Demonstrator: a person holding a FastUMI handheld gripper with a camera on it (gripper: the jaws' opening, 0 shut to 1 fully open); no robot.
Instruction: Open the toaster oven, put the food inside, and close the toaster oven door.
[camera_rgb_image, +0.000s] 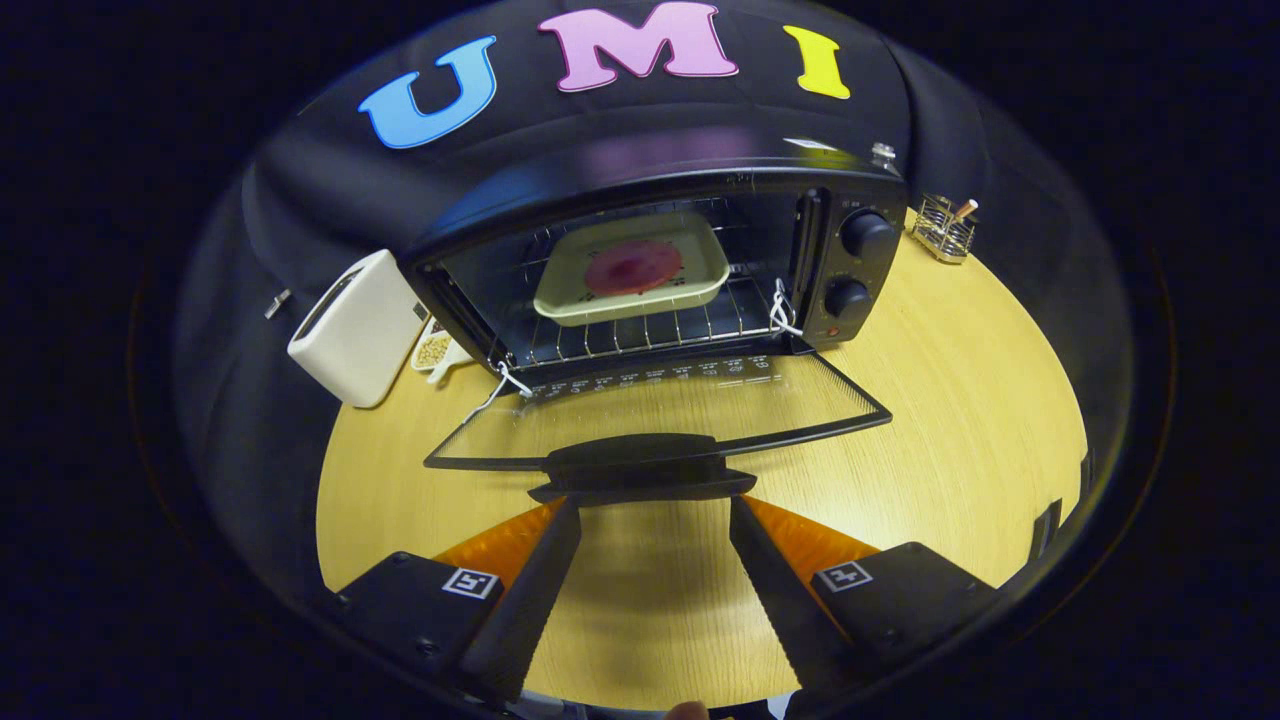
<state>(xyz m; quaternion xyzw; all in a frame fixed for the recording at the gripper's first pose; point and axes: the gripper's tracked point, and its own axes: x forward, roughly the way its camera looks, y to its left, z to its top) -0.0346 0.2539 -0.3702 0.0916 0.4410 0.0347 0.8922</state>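
- Your gripper (655, 508): fingers spread wide, holding nothing, tips right at the door handle (640, 462).
- Oven door (660, 410) flat down on the bench.
- Tray (632, 270) w/ food (633, 267) sits on the rack inside the toaster oven (660, 260), near the bench's back edge.
- White toaster (355, 328) at back-left corner.

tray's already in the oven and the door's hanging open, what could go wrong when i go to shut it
The gripper is open with its fingertips at the door handle, holding nothing, so they may slip off the handle as the glass door is lifted, letting it drop. The white cord at the hinges could get pinched as the door closes. The tray with the food sits tilted on the rack; a hard shut might shift it.
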